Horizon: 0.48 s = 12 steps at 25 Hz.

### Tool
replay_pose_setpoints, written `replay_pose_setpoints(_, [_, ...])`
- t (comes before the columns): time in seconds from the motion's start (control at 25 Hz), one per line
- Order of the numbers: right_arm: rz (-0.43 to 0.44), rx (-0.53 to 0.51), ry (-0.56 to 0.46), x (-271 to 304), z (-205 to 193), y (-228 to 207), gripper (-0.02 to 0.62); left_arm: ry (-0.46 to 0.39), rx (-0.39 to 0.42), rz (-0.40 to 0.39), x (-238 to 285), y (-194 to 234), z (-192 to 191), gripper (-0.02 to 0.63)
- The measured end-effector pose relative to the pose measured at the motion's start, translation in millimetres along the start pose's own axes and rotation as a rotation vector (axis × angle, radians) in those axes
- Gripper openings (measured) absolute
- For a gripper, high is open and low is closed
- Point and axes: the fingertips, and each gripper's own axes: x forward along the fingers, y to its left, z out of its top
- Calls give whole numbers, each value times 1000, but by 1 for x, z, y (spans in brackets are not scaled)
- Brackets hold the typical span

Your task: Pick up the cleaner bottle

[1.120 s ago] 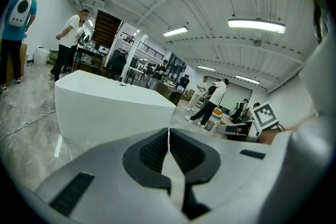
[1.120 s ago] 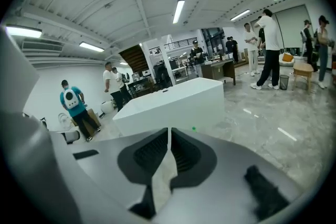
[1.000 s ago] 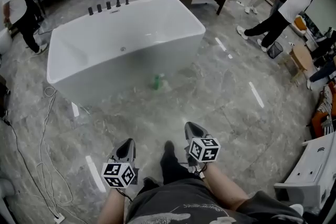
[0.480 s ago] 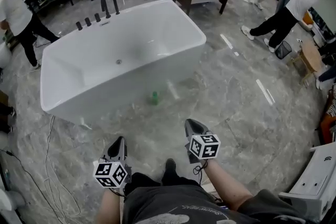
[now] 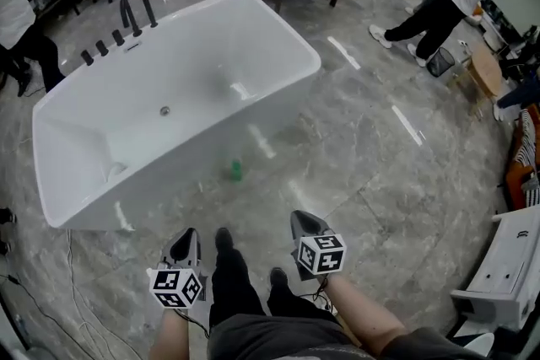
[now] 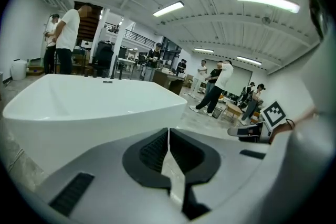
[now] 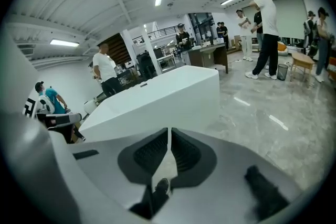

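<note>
Two tools shut, empty: left tool (image 5: 186, 240), right tool (image 5: 304, 223). Green cleaner bottle (image 5: 235, 170) on floor (image 5: 363, 156), beside long wall of bathtub (image 5: 152, 181). Probably light, slippery plastic (too small to confirm); take around the body.

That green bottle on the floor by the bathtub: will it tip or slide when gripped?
The green bottle looks small and seems to stand upright, so it is probably light and apt to tip if nudged. The floor looks polished, so it may slide.
</note>
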Motion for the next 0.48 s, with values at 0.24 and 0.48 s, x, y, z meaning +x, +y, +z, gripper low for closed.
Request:
replay_pose_setpoints(0.24, [-127,10,-5,101,4,-3,34,76,33,-94,109,69,0,19])
replay_pose_setpoints(0.48, [-147,22,13,204,-36,-1,34,158,58,-162,183,119,-60,20])
